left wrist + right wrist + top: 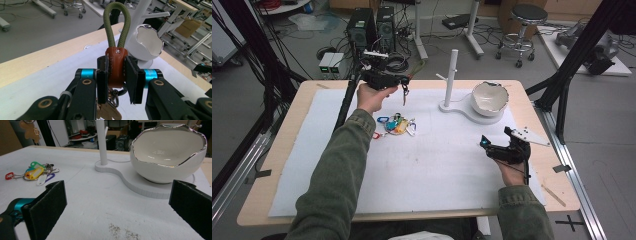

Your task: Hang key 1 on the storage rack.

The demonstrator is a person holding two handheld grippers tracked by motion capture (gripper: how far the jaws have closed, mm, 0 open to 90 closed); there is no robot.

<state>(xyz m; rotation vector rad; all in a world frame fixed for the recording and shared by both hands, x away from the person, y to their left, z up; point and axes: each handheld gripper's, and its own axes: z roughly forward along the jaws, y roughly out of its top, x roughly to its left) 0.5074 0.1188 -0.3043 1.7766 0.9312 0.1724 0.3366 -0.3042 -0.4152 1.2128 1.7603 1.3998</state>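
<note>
1. The left hand-held gripper (116, 80) is clenched on a keyring (116, 66): its pads press both sides of the brown leather tab, with the green cord loop standing up above the jaws and keys hanging below.
2. In the high view, the left hand-held gripper (403, 81) is held above the far-left part of the worktop (287, 150), with the keyring (404, 92) dangling under it, clear of the white mat (437, 170).
3. Just right of it stands a white post (451, 75) with a side peg, on a white base (462, 111).
4. That base also carries a white bowl (489, 97) with a jagged, silver-edged rim.
5. On the mat, near the left forearm, lies a bunch of keys with coloured tags (396, 125).
6. The right hand-held gripper (496, 143) is released, jaws wide apart, low over the mat's right side, pointing towards the bowl (170, 157) and post (101, 142).
</note>
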